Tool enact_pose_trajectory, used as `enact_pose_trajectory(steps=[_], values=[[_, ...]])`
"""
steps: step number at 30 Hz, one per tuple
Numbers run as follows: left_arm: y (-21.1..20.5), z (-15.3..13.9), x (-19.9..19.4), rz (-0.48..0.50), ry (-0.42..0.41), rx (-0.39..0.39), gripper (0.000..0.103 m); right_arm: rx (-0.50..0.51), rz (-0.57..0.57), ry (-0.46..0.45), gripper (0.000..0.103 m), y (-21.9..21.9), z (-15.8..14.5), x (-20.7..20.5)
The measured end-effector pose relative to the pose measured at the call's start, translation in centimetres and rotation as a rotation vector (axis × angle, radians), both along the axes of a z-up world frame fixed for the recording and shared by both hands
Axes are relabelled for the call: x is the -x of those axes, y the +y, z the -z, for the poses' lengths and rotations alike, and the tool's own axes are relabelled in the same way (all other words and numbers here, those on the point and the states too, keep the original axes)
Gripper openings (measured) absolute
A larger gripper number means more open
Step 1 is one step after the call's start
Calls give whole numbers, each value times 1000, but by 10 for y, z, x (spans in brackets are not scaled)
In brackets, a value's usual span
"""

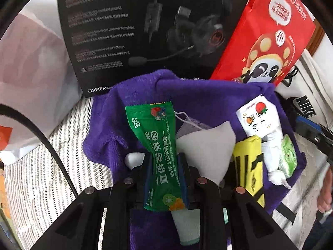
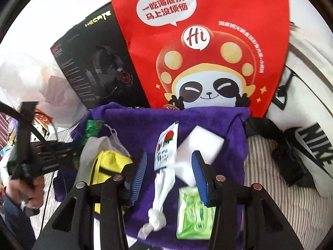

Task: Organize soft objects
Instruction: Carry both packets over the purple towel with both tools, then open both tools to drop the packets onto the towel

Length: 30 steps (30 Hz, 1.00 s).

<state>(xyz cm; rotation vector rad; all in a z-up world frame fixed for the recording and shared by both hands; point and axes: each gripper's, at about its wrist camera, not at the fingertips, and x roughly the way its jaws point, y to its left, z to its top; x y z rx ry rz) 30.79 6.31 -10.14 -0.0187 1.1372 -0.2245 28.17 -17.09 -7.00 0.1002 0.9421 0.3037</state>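
While pinching shut, left tongs (image 1: 164, 179): grip the green sachet (image 1: 158, 145) over the purple towel (image 1: 208, 95).
Right tongs (image 2: 169, 177): parted, empty.
White knotted cloth (image 2: 161, 191): lies between them.

A black headset box (image 1: 143, 31) stands upright at the back, with a red paper bag (image 2: 199, 41) showing a cartoon panda leaning just beside it and overlapping its edge. To the right lies a white bag (image 2: 308, 125) with black lettering and a black strap (image 2: 291, 162). Everything rests on a striped sheet (image 1: 62, 145). A pale plastic bag (image 1: 31, 73) sits at the left.
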Motion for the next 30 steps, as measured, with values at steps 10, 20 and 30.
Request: enact_pose_trajectory(steps=[10, 20, 30], values=[[3, 10, -6, -21, 20, 23, 33, 26, 20, 7, 47, -23, -4, 45], [-7, -4, 8, -22, 16, -54, 58, 68, 13, 33, 48, -33, -1, 84], [-5, -34, 46, -35, -22, -90, 60, 129, -71, 89, 48, -33, 21, 130]])
